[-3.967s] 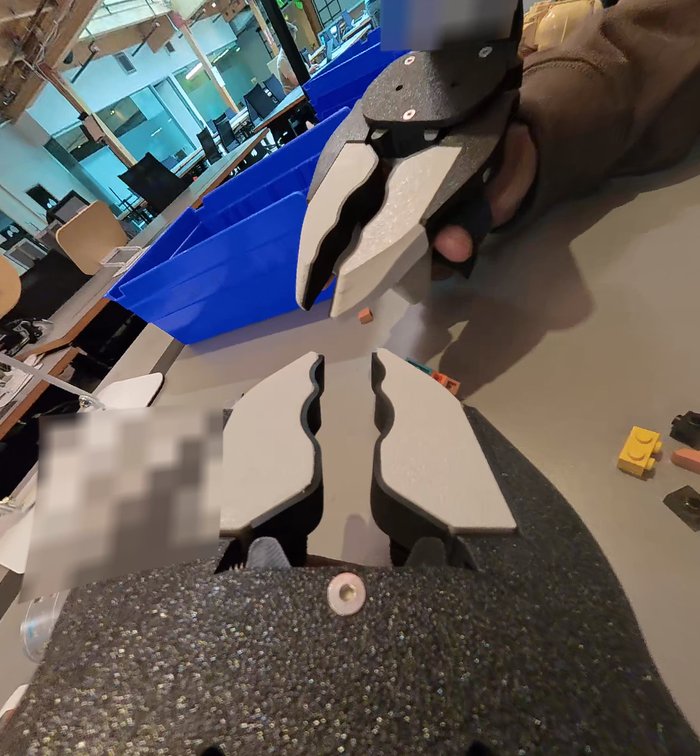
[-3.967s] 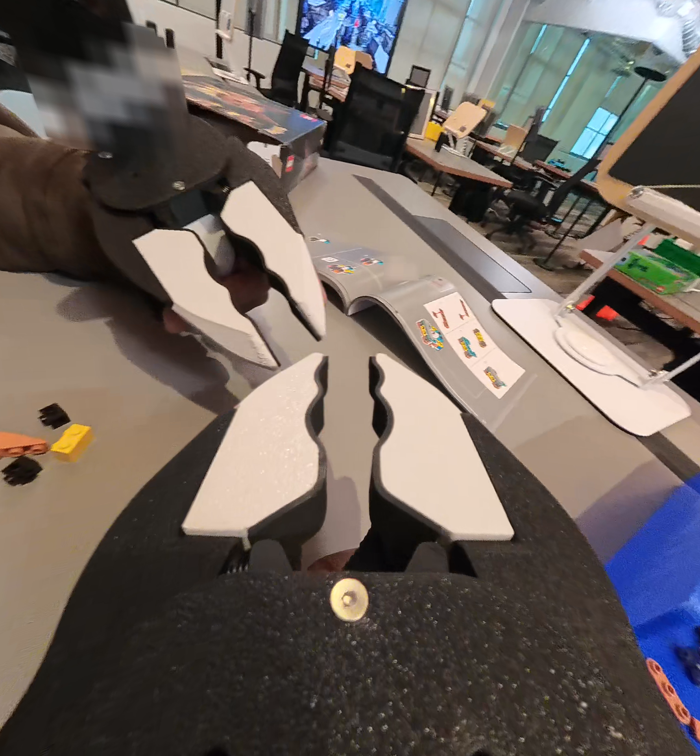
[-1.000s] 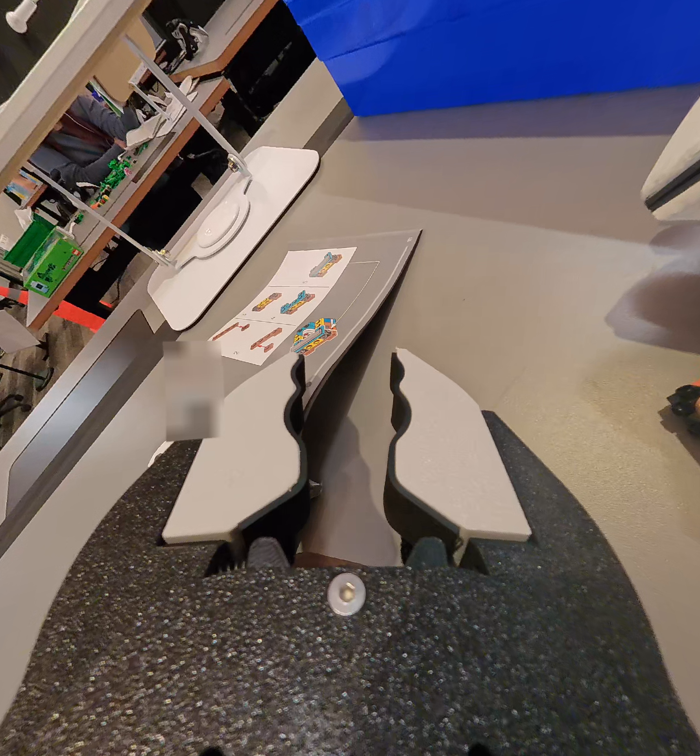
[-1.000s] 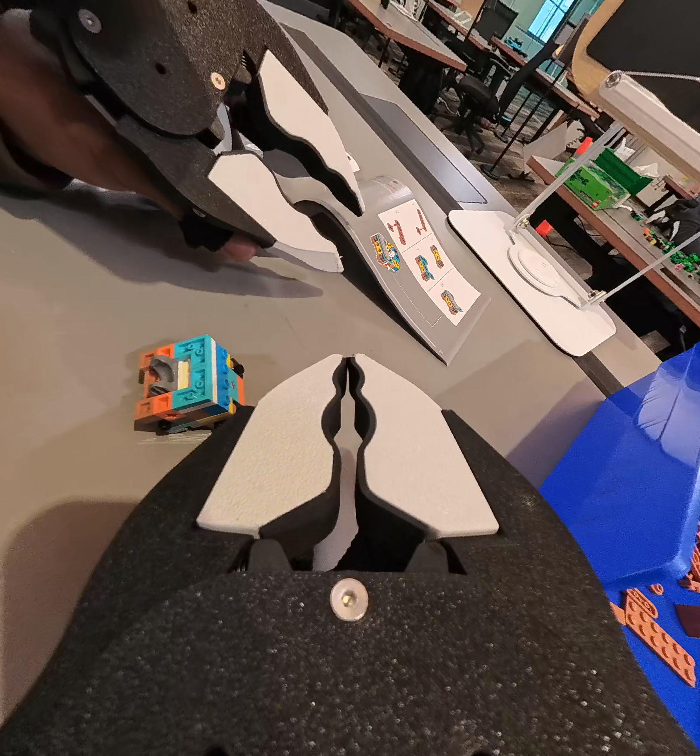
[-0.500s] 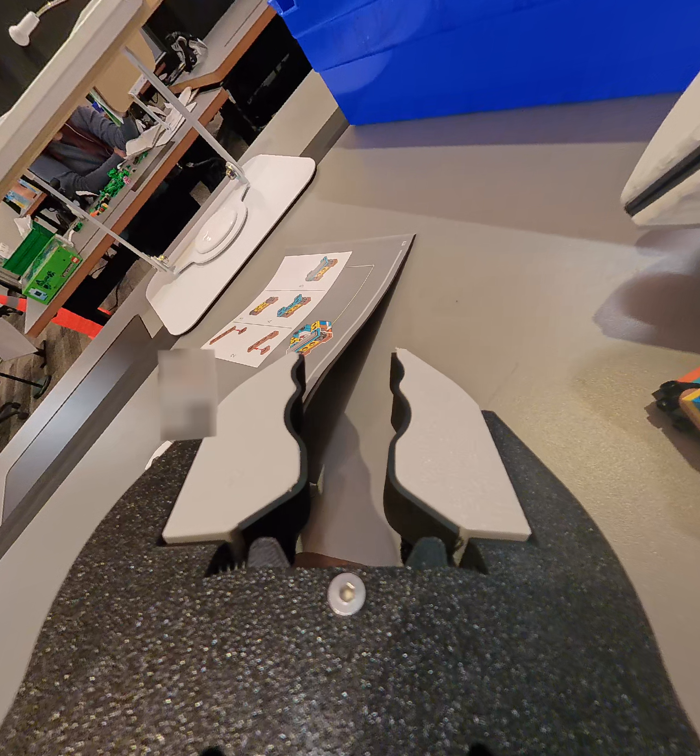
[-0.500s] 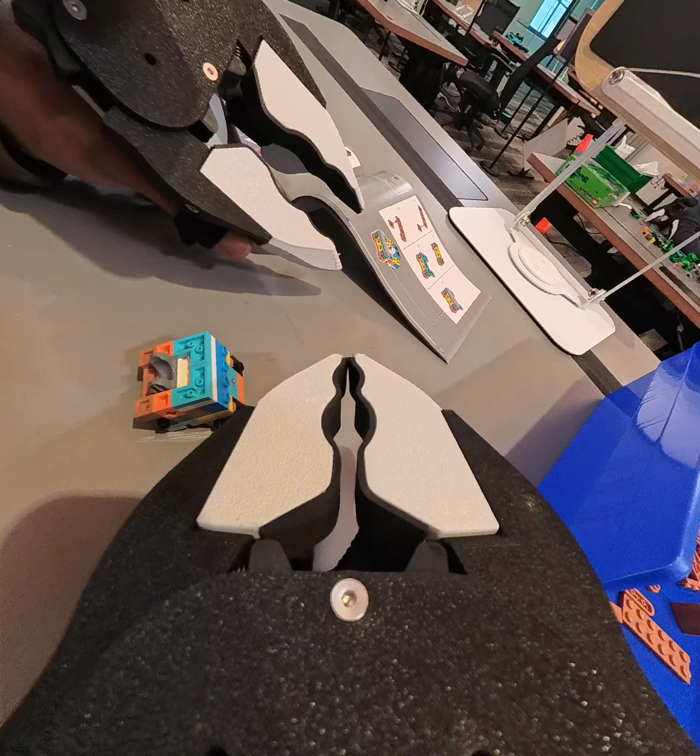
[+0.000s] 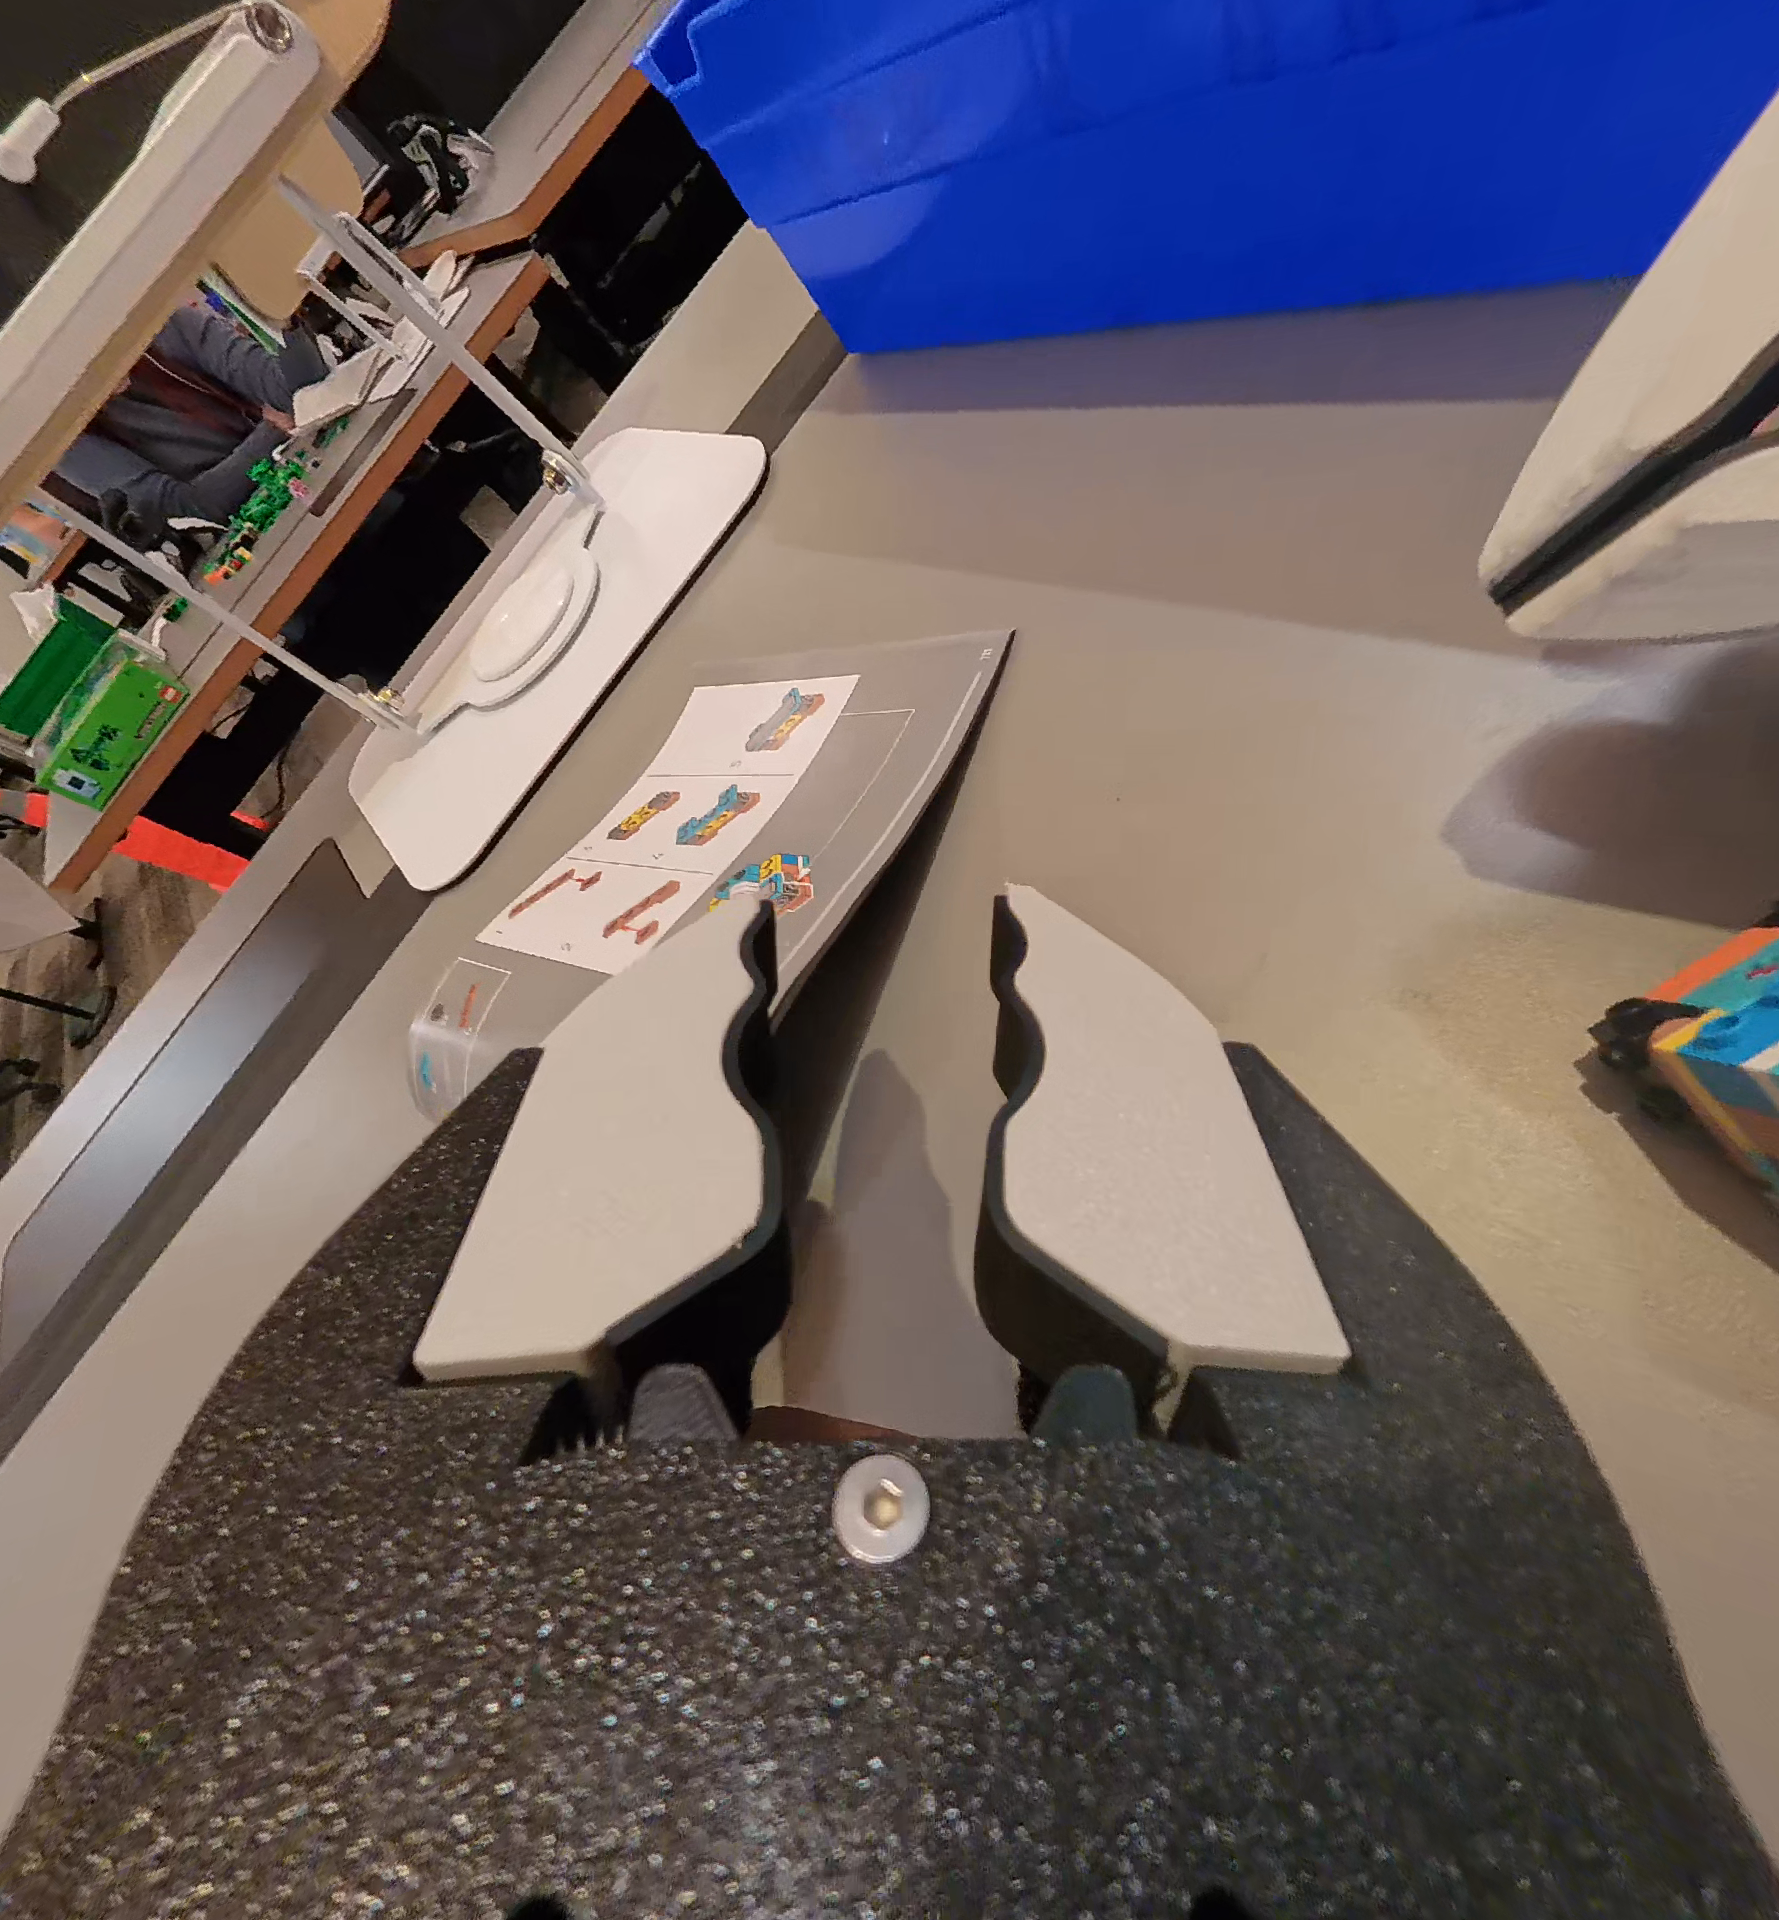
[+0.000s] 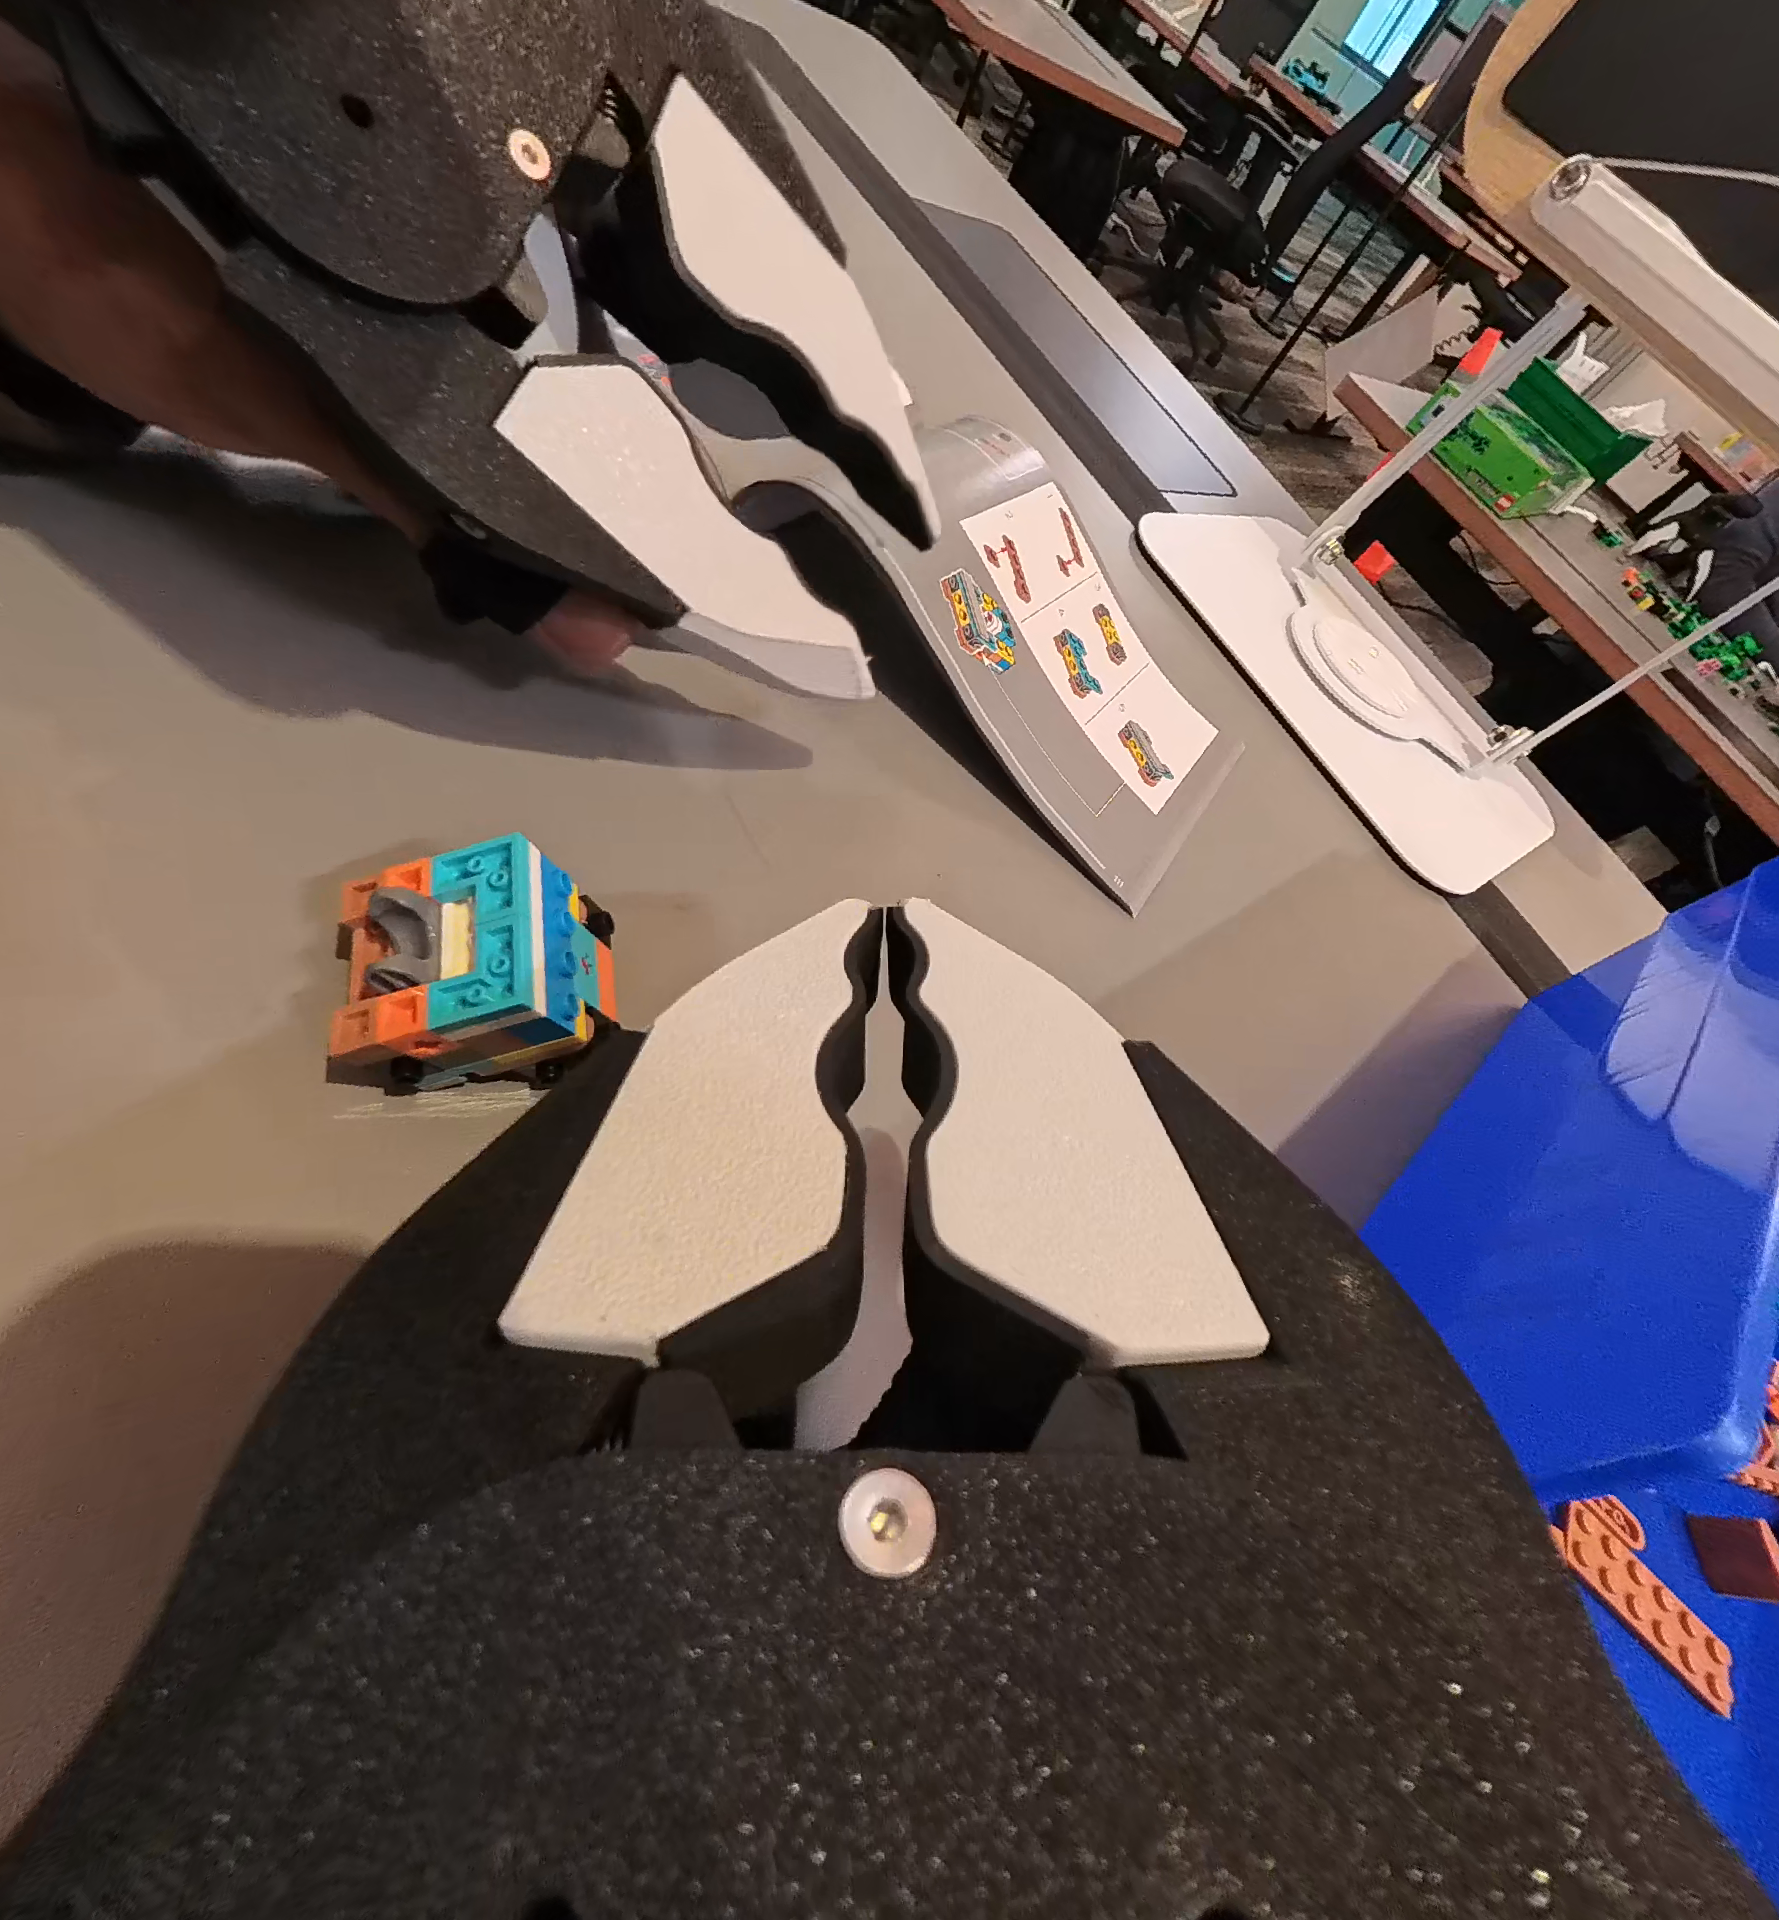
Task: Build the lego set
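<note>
Since four seconds ago, both grippers have swung toward the booklet [image 7: 843,769]. Left gripper [image 7: 880,914] gapes empty; right gripper [image 8: 893,910] is nearly closed, empty. Model [image 8: 469,961], left of right's jaws, looks light, stiff, fragile; grip its flat sides.

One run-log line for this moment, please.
left tongs: open, empty, by instruction booklet | right tongs: shut, empty | lego model: on table, untouched | blue bin: loose pieces

grey table [image 8: 189,831], rows of wood-edged desks [image 8: 1591,582], black office chairs [image 8: 1207,229] beyond
</note>
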`<act>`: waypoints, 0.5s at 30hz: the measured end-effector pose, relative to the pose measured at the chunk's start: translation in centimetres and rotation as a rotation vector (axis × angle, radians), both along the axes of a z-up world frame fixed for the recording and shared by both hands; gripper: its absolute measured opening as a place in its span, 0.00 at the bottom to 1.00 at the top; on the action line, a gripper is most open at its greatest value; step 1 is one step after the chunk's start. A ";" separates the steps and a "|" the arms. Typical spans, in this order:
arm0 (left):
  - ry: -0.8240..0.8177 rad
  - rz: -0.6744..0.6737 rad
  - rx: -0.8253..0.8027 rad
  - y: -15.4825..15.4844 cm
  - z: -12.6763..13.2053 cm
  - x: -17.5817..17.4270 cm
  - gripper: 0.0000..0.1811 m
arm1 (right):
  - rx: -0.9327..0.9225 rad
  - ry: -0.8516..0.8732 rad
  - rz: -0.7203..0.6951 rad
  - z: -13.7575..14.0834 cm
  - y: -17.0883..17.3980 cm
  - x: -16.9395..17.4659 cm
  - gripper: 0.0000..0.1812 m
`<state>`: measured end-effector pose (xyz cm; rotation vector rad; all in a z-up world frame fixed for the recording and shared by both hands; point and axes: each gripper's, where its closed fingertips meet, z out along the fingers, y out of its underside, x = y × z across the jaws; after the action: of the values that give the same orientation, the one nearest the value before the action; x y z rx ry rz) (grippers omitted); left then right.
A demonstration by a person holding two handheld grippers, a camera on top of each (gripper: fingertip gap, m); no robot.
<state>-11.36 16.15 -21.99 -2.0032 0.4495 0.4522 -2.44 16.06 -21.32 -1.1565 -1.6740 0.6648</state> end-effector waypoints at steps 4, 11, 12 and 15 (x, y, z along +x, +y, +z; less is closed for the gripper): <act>0.039 -0.002 -0.051 0.8 -0.6 0.0 0.22 | 0.008 -0.004 0.000 -0.1 0.0 0.0 0.00; 0.020 0.032 -0.163 2.3 -1.4 -0.6 0.22 | 0.002 -0.007 0.002 -0.1 0.0 0.0 0.00; 0.004 0.041 -0.180 2.3 -1.6 -0.8 0.22 | 0.001 -0.008 0.002 -0.1 0.0 0.0 0.00; -0.029 0.067 -0.215 1.9 -1.7 -1.4 0.22 | 0.003 -0.010 0.005 -0.2 0.0 0.0 0.01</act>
<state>-12.72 18.03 -23.67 -2.2346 0.4294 0.4304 -2.43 16.02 -21.49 -1.1556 -1.6863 0.6598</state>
